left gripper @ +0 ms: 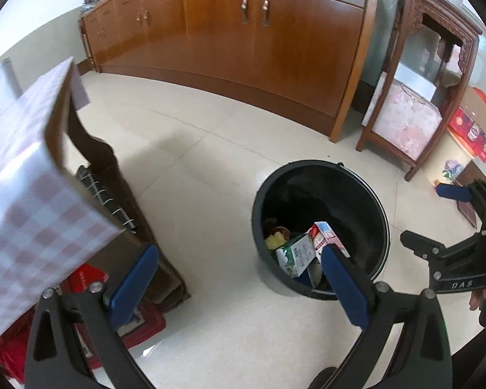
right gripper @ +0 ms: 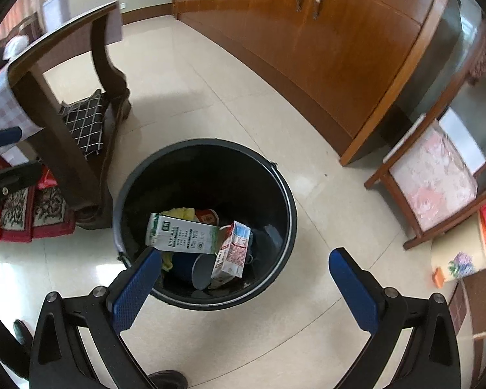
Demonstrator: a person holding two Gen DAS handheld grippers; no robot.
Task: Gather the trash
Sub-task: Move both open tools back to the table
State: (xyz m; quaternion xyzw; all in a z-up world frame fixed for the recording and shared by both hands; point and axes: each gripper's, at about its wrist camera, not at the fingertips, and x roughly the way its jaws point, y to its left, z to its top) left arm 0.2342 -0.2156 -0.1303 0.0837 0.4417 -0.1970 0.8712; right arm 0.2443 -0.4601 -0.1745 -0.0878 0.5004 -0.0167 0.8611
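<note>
Trash: green-white carton (right gripper: 181,235), red-white carton (right gripper: 233,253) inside black bin (right gripper: 288,194) on floor. Left gripper (left gripper: 239,275) wide, empty, angled down beside bin. Right gripper (right gripper: 246,275) wide, empty, above bin rim.

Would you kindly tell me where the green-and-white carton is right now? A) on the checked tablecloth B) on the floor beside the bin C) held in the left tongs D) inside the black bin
D: the green-and-white carton lies inside the black bin, atop other trash beside a red-and-white carton.

Cartons (right gripper: 184,235) in bin (right gripper: 285,194); table (right gripper: 48,74) left; cabinet (right gripper: 324,48) behind
</note>
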